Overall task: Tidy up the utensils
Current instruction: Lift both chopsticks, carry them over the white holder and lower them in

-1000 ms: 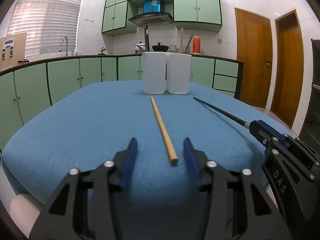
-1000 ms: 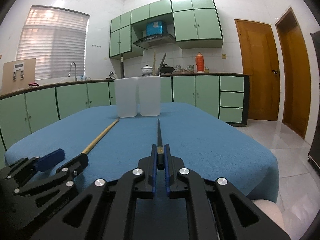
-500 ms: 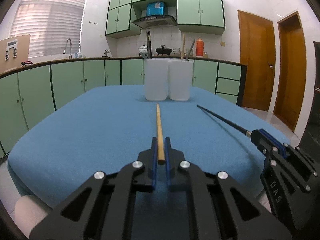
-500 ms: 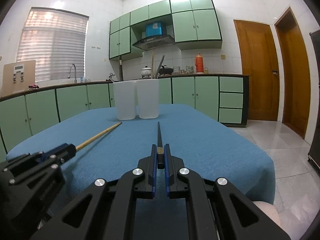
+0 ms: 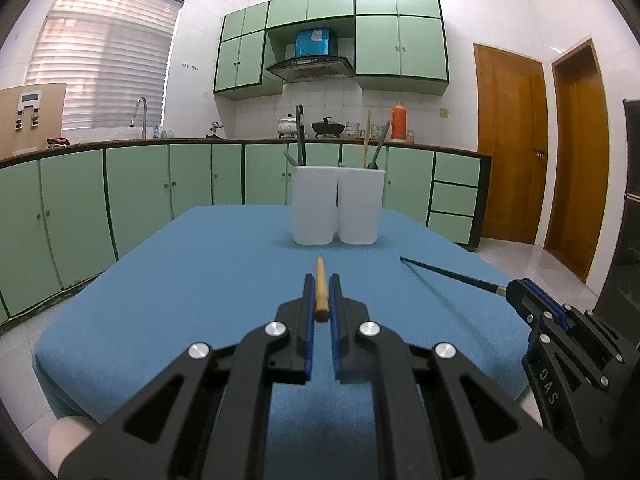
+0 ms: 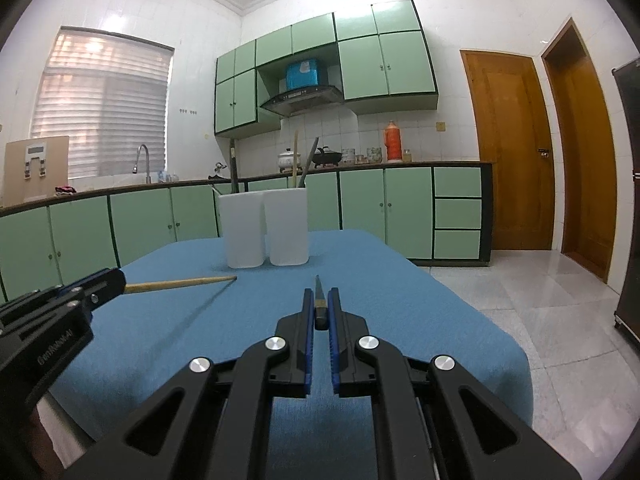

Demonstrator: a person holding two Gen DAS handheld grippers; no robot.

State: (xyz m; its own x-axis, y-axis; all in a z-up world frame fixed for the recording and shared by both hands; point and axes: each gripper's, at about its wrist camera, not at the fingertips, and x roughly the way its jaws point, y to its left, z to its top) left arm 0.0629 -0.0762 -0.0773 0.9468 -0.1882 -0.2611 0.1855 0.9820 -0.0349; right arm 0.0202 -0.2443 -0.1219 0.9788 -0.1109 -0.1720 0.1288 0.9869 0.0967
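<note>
You have a wooden chopstick (image 5: pixel 321 290) and a black chopstick (image 5: pixel 452 275) lifted above the tabletop (image 5: pixel 180 280), pointing toward two white holders (image 5: pixel 338 206) near its far edge.

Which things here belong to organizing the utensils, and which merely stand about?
Job: wooden chopstick in left gripper; black chopstick in right gripper; two white holders.

Stand about: kettle, wok, orange flask, tap.

Surface: table (image 5: pixel 200 280) covered in a blue cloth.
Standing on it: two white containers (image 5: pixel 338 206), touching side by side, toward the far edge.
</note>
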